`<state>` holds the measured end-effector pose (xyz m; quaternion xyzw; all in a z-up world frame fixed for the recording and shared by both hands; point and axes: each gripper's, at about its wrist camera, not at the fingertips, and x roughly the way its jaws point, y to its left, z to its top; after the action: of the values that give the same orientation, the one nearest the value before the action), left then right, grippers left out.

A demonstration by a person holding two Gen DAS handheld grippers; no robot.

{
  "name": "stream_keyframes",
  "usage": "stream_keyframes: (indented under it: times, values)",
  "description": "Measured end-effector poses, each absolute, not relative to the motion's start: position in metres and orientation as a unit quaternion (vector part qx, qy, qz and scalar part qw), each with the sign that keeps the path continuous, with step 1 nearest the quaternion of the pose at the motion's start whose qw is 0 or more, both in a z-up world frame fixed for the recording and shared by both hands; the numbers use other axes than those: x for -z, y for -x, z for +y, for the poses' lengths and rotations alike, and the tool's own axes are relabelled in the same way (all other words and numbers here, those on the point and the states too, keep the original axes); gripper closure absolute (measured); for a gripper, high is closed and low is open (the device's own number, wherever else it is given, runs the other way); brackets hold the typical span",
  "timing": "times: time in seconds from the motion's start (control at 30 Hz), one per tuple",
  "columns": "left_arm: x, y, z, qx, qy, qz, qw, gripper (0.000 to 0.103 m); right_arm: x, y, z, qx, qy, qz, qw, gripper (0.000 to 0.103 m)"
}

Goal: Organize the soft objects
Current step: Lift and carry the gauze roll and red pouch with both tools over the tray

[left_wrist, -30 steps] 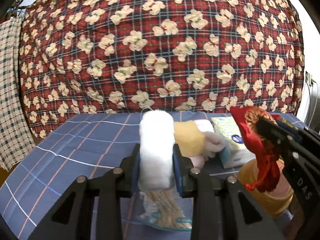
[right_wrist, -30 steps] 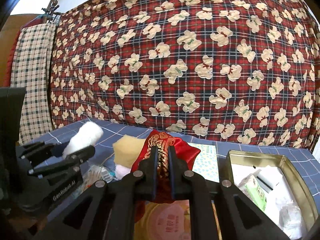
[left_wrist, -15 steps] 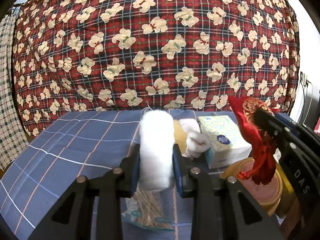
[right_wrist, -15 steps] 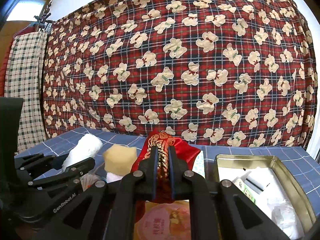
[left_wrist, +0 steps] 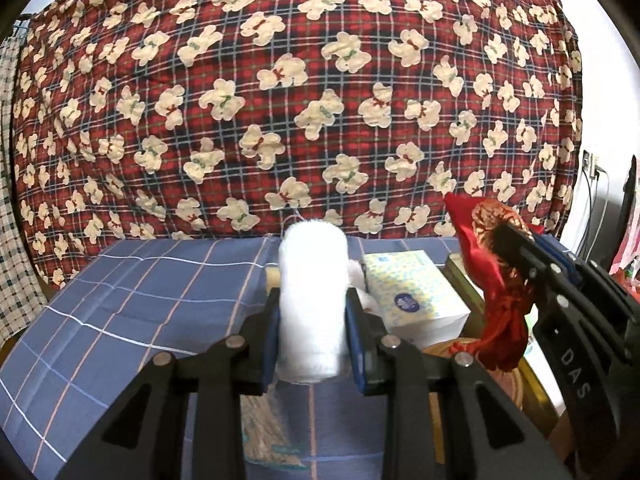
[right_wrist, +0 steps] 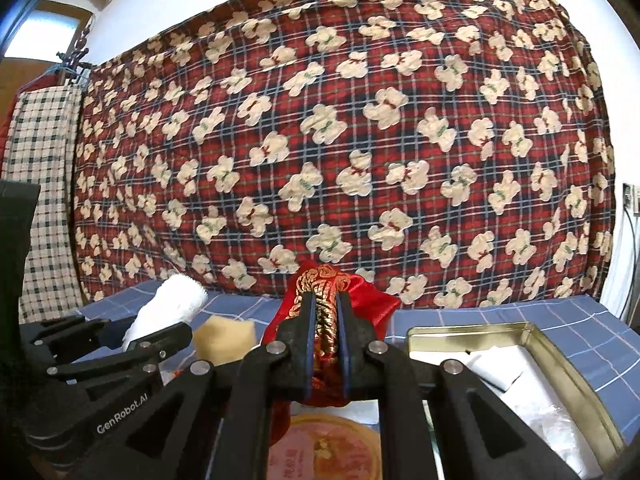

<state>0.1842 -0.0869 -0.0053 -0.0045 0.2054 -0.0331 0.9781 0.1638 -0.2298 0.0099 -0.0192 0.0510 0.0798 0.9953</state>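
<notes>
My left gripper [left_wrist: 314, 320] is shut on a rolled white towel [left_wrist: 312, 304], held upright above the blue checked cloth [left_wrist: 140, 300]. In the right wrist view this same towel [right_wrist: 168, 312] and left gripper [right_wrist: 160, 326] show at the left. My right gripper [right_wrist: 325, 332] is shut on a red pouch with gold embroidery [right_wrist: 320, 288], its tassel hanging below. The left wrist view shows that pouch [left_wrist: 496, 280] at the right, above a round lid [left_wrist: 440, 350]. A yellow sponge [right_wrist: 226, 338] lies behind the left gripper.
A gold metal tin [right_wrist: 472, 330] with white packets stands at the right. A tissue pack [left_wrist: 412, 292] lies beside it, a plastic bag of straw-coloured stuff [left_wrist: 264, 432] below the towel. A bear-print plaid blanket [left_wrist: 300, 100] hangs behind; a checked cloth [right_wrist: 36, 200] hangs left.
Both grippers have lifted a little with their loads, so the table objects sit lower in view. The sponge is now mostly hidden behind the towel in the left wrist view.
</notes>
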Motion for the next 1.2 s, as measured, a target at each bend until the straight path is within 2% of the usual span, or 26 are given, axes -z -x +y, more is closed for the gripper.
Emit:
stream_keyframes:
  times: [1.2]
  values:
    - [-0.012, -0.191, -0.152, 0.105, -0.007, 0.229, 0.968, 0.075, -0.028, -0.150, -0.289, 0.044, 0.005, 0.009, 0.999, 0.092]
